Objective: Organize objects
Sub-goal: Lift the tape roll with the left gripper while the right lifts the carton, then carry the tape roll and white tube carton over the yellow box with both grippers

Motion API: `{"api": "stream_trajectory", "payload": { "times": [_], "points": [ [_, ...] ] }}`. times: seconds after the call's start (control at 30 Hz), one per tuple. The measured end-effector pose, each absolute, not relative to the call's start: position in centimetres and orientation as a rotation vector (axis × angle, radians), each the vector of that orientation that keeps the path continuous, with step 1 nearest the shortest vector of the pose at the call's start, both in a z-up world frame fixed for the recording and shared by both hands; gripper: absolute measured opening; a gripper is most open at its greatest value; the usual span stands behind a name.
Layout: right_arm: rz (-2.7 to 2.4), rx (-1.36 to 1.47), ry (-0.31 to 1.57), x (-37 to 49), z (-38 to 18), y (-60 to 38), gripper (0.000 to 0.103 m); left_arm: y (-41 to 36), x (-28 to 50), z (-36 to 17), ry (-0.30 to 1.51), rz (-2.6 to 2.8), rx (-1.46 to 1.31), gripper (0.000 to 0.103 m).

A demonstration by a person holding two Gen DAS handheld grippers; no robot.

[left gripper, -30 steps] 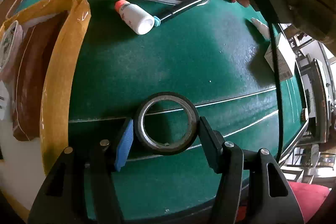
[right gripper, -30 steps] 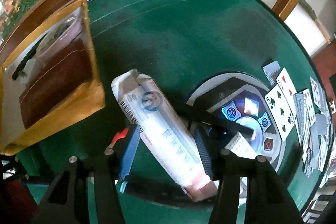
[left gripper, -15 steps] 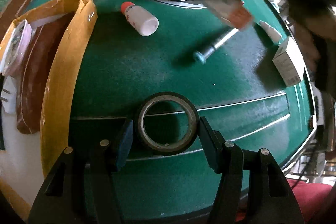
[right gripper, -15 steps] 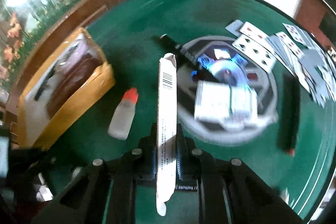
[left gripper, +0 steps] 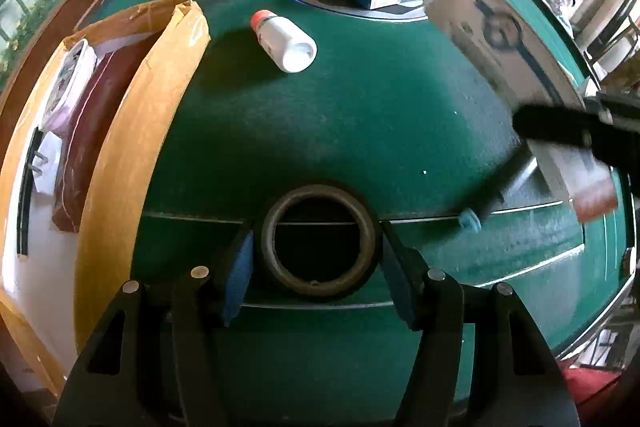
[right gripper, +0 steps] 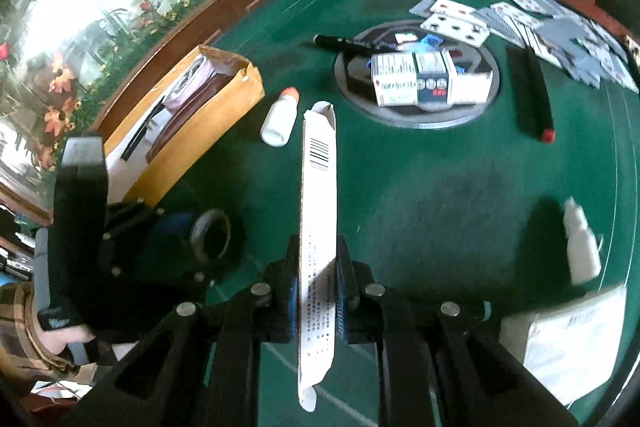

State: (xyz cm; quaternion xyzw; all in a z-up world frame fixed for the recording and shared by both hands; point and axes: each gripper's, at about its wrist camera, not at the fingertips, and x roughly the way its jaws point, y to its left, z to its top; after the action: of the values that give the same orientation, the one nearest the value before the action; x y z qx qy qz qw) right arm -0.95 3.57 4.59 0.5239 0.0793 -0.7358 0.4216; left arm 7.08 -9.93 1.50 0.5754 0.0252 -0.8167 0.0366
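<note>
Item one: my left hand-held gripper (left gripper: 318, 263) sits at six o'clock of its view, jaws spread either side of a tape roll (left gripper: 319, 241) lying flat on the green bench (left gripper: 360, 131); whether the pads touch it I cannot tell. Item two: my right hand-held gripper (right gripper: 318, 291) is clamped on a long white carton (right gripper: 318, 187), held edge-up above the bench. Item three: a white bottle with orange cap (left gripper: 285, 41) lies on its side at twelve o'clock of the tape. Item four: an open yellow box (left gripper: 132, 131) stands at nine o'clock.
</note>
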Motion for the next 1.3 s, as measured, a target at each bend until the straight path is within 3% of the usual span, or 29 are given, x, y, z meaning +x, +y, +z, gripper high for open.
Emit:
{"api": "stream_trajectory", "payload": {
  "times": [0.5,1.07,1.3],
  "points": [
    [-1.879,1.384,0.122,1.8,3.8,5.2,0.013,-9.5,7.5,1.5,0.061,-2.554,1.758,0.059],
    [-2.097,1.412,-0.042,0.8,5.5,3.2,0.013,-12.7,6.9,2.8,0.207,-2.700,1.928,0.059],
    [-2.112,1.430,-0.049,1.0,5.4,2.5,0.013,-13.5,7.5,4.9,0.334,-2.772,1.863,0.059]
  ]
}}
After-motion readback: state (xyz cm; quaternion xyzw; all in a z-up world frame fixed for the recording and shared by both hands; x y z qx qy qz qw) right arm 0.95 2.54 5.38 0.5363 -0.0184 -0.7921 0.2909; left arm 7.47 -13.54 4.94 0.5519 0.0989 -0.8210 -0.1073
